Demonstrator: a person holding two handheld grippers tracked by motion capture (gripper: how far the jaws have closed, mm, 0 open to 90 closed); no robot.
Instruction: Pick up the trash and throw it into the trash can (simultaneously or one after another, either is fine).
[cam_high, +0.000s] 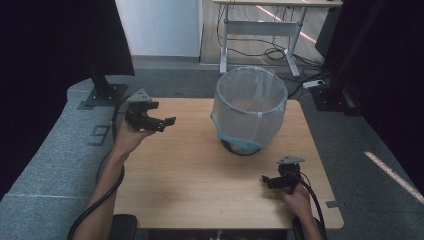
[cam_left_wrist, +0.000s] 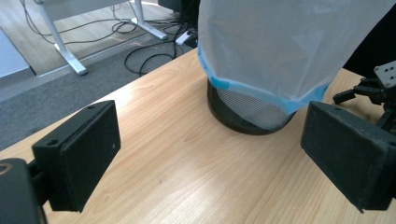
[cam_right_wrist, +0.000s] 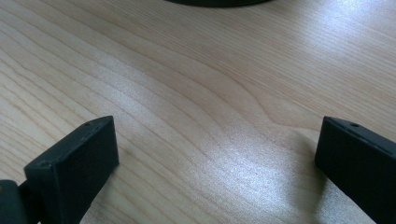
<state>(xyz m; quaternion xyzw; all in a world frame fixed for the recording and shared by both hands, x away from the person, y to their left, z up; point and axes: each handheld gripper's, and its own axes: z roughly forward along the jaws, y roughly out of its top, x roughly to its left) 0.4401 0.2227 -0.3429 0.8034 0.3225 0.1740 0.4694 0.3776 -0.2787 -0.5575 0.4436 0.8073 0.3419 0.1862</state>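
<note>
Black grippers (cam_high: 167, 122), grey 3-cornered plates, black cables

Grey carpet floor (cam_high: 45, 150); white desk frame (cam_high: 260, 27) behind; cables (cam_high: 272, 50) beneath.

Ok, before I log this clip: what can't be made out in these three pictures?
- Inside of the black mesh wastebasket: high view, veiled by its translucent white liner bag with the blue hem.
- Basket rim: left gripper view, cut off by the top edge.
- Basket's body: right gripper view, only a dark sliver of base at the top edge.
- Right tool: small in the high view; far off at the frame edge in the left gripper view.
</note>
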